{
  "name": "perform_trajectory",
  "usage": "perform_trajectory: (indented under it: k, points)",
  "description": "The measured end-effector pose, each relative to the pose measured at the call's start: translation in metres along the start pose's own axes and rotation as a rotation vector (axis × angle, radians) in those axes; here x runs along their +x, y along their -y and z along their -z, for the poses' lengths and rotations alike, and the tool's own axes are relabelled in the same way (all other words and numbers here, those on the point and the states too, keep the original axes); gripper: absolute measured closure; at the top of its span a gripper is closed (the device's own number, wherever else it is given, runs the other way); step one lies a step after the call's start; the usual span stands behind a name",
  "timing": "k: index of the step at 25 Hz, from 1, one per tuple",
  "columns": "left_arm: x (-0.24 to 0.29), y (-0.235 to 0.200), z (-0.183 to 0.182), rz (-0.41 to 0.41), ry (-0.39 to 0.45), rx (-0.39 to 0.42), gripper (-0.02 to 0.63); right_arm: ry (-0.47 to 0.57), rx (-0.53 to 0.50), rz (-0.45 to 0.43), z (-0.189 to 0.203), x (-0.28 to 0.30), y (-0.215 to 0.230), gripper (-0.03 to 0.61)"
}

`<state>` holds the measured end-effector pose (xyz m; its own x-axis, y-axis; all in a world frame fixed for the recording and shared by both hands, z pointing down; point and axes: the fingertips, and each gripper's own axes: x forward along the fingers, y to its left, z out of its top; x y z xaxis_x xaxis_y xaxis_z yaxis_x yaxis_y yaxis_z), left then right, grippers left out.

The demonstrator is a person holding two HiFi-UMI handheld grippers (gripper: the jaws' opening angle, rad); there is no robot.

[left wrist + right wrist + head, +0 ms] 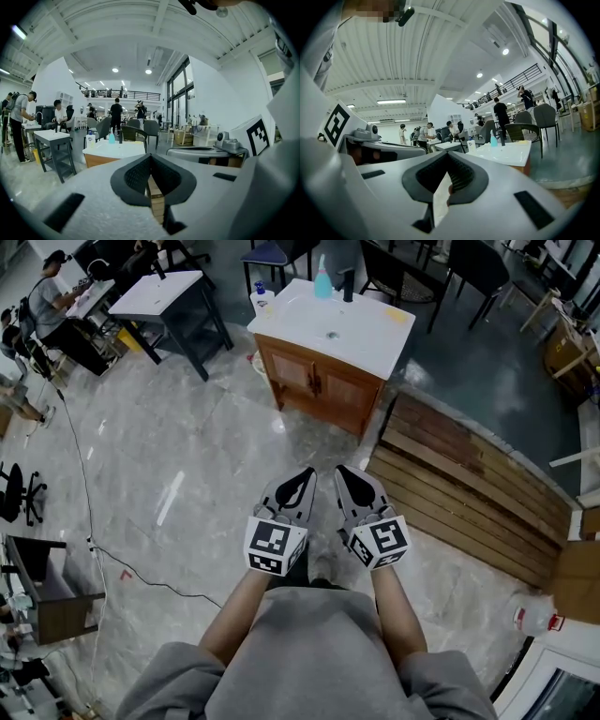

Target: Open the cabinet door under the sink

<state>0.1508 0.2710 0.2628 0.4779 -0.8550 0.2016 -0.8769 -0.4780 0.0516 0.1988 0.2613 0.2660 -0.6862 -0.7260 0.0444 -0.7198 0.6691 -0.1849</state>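
Head view with the 2 gripper views: stance ahead of the first step. The cabinet [319, 385] stands well ahead of the person on the marble floor [187, 456], under a white sink [361, 334] that carries a blue bottle [322, 282] near its back edge. Its 2 wooden doors [349, 395] are both flat against the frame, so nothing is open yet.

The left gripper [302, 479] and right gripper [345, 474] are held side by side at waist level, pointing roughly level toward the cabinet and well apart from it. Each has its jaws pressed together with nothing between them (its own view shows only a sliver of background below the tips). This is probably a carrying posture, since no grasp is possible from this far off.

The small dark handles [317, 382] appear to sit where the doors meet, so a gripper would likely have to spread its jaws before reaching one. A deck of wooden planks [469, 488] lies to the right of the path.
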Motion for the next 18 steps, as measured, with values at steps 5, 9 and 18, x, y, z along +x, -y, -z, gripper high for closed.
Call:
perform_trajectory:
  k: [5, 9, 18]
  points:
    - [0.027, -0.029, 0.000, 0.003, -0.008, -0.011, 0.606, -0.006, 0.004, 0.005, 0.000, 0.034, 0.015, 0.569]
    - [0.049, -0.053, 0.002, 0.013, -0.018, -0.019, 0.606, -0.020, 0.011, 0.014, 0.004, 0.063, 0.028, 0.569]
    - [0.093, -0.114, 0.003, 0.037, -0.037, -0.046, 0.606, -0.049, 0.024, 0.043, 0.008, 0.131, 0.049, 0.569]
